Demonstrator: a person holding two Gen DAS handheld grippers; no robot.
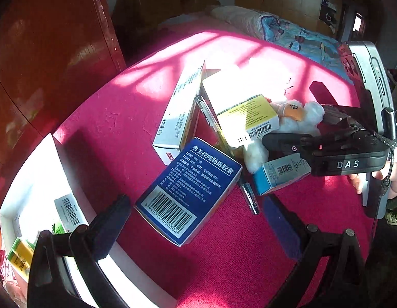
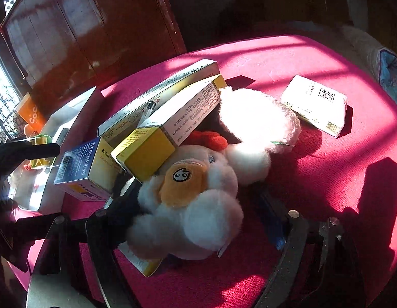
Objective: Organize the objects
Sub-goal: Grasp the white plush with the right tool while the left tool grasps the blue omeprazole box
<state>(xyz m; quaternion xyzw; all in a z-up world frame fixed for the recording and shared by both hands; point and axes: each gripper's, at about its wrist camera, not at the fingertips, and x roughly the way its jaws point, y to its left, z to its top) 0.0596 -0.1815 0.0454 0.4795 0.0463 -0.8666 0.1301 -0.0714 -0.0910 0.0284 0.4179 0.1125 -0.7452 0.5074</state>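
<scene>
we count: white plush toy with orange face [image 2: 188,195] 1 | clear pen [image 1: 219,138] 1 | white wrapped packet [image 2: 315,104] 1 | white open tray [image 1: 11,205] 1

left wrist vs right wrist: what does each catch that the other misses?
Only the left wrist view: the light blue box lying beside the plush, and the right gripper from outside, open around the plush toy.

Only the right wrist view: a white packet lying apart on the red cloth, and an orange package at the far left.

Both: the plush toy, the blue box with barcode, the yellow-ended box, the long white box, the pen, and the white tray. The left gripper is open.
</scene>
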